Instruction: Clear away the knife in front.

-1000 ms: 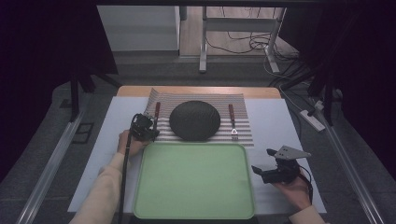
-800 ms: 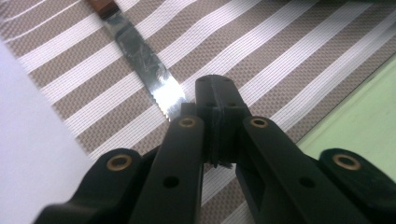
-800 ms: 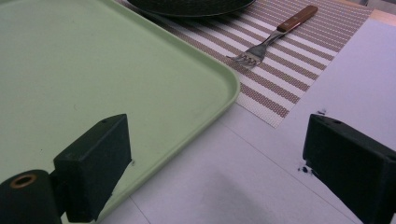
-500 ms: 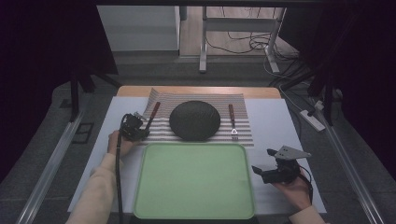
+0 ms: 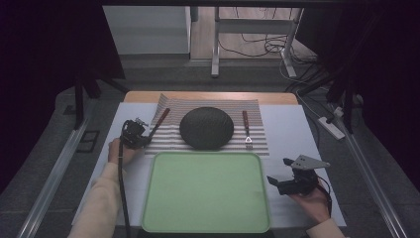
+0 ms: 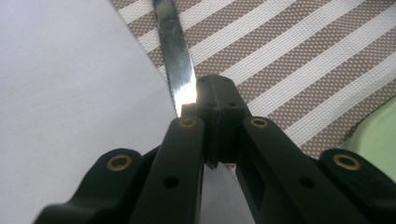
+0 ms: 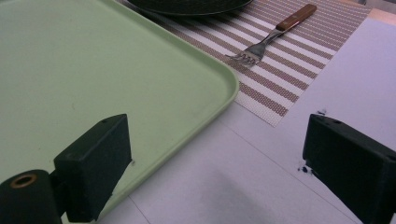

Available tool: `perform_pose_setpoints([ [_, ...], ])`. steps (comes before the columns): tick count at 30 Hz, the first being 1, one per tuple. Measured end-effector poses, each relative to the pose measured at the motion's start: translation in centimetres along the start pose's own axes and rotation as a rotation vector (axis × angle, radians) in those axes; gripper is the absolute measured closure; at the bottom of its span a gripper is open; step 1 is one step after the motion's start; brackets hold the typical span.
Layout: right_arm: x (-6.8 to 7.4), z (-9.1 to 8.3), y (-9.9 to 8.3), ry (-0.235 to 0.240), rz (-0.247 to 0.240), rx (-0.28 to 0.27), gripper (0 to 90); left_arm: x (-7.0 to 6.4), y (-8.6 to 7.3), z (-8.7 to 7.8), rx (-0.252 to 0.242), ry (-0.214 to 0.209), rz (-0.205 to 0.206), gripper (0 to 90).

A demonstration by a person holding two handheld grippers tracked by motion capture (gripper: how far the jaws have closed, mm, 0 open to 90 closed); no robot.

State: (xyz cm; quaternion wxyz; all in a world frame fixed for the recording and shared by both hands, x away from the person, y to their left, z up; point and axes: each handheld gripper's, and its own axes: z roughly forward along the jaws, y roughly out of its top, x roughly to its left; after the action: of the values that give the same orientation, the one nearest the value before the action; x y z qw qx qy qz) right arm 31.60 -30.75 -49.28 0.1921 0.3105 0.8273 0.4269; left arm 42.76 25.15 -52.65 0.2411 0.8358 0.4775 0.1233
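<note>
Green tray: nothing lies in it. It sits between the two grippers, its near right corner just beside the right gripper's left jaw. Beyond the tray, on the striped placemat, stands a dark round plate; whether it holds anything cannot be told.

Left gripper: held by the left hand at the placemat's left edge. In the left gripper view its jaws are drawn fully together, with the blade tip of the knife at their tips, touching or pinched; a firm grip cannot be confirmed. The blade runs ahead of the jaws along the placemat edge, and the knife's brown handle points away toward the far side.

Right gripper: held by the right hand above the white table cover, jaws spread wide, holding nothing. The fork lies well ahead of it on the placemat, tines toward the gripper.
</note>
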Motion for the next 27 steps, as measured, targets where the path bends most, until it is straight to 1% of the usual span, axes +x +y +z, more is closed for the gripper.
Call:
perform_pose_setpoints([
  [10, 0.0, 0.0, 0.0, -0.001, 0.004, 0.000, 7.8, 0.8, -0.3, -0.1, 0.000, 0.006, -0.018, 89.3],
  [15, -0.1, 0.0, 0.0, 0.002, 0.007, -0.002, 7.8, 1.2, -0.4, -0.2, -0.007, 0.009, -0.034, 89.3],
  [21, -0.1, 0.0, 0.0, 0.004, 0.006, -0.005, 7.8, 1.4, -0.5, -0.2, -0.013, 0.004, -0.040, 89.3],
  [25, -0.1, -0.1, 0.0, 0.005, 0.010, -0.013, 7.8, 1.4, -0.5, -0.3, -0.008, 0.011, -0.041, 89.3],
  [27, -0.1, -0.2, 0.0, 0.005, 0.009, -0.014, 7.8, 1.4, -0.5, -0.6, -0.023, 0.011, -0.042, 89.3],
])
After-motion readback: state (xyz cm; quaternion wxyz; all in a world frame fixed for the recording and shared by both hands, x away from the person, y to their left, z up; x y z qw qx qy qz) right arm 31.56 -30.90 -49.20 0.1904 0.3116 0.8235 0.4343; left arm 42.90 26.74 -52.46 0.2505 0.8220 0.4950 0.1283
